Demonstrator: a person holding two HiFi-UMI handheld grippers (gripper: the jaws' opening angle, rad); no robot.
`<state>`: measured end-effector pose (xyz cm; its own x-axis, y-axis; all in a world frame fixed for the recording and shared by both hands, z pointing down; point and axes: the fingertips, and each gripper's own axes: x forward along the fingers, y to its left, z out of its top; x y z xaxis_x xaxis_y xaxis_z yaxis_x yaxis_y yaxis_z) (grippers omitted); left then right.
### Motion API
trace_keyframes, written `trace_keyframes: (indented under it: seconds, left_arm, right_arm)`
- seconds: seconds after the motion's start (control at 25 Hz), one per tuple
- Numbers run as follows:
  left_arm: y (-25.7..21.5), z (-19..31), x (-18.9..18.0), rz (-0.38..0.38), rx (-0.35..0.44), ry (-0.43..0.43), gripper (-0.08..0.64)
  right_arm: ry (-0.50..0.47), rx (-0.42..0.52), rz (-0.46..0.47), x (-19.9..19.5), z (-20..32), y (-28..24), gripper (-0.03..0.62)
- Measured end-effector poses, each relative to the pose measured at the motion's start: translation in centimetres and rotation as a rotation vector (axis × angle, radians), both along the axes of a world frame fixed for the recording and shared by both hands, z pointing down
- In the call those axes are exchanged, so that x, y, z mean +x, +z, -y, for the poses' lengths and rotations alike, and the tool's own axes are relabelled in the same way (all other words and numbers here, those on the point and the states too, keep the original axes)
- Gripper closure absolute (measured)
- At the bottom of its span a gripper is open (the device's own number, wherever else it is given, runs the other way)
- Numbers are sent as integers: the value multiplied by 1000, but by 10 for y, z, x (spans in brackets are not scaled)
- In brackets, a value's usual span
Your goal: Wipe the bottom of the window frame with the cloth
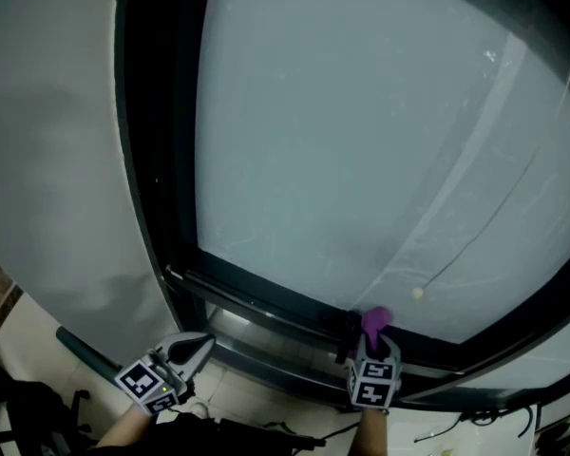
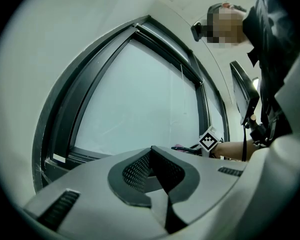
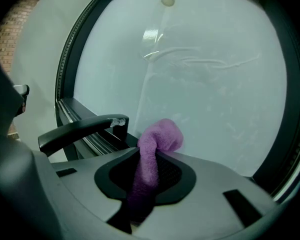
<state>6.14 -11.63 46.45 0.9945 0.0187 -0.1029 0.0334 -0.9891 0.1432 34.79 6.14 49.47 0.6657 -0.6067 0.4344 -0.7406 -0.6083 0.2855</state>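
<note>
The right tool [image 1: 370, 342] is gripping the cloth [image 1: 375, 319], a wad poking past its tips to reach, seemingly, the window frame [image 1: 266, 304] bottom, while the closed, empty left tool [image 1: 198, 346] is idling.

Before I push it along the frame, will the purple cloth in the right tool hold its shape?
Probably floppy: the soft purple fabric cloth curls over past the right tool. Likely light, and should mould to the dark window frame.
</note>
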Motion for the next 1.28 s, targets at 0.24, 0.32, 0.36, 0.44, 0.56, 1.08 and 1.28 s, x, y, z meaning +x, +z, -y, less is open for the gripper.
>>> trace_keyframes:
  seconds: [0.24,0.32,0.36,0.44,0.56,1.08,1.28]
  left_arm:
    - [0,4,1,-10,9,4,565]
    - [-1,2,2,-4,1,13,565]
    - [-1,2,2,-3,-3,16,565]
    - [-1,2,3,-4,-7,19,565]
    - [1,3,5,-4,-12,22,565]
    - [8,6,11,1,-12,57,565]
    - [13,10,12,3,1,67,565]
  right_arm:
    - [-34,-18,3,-6,6,-3,509]
    - [-52,-20,-11,-10,9,-5,509]
    - [-60,-21,-18,-11,10,-6,509]
    - [-74,-22,-27,-14,12,-7,509]
    - [-109,-15,-32,-19,16,-9,509]
    - [-176,63,10,-41,22,-5,508]
    - [-156,104,18,-48,18,0,508]
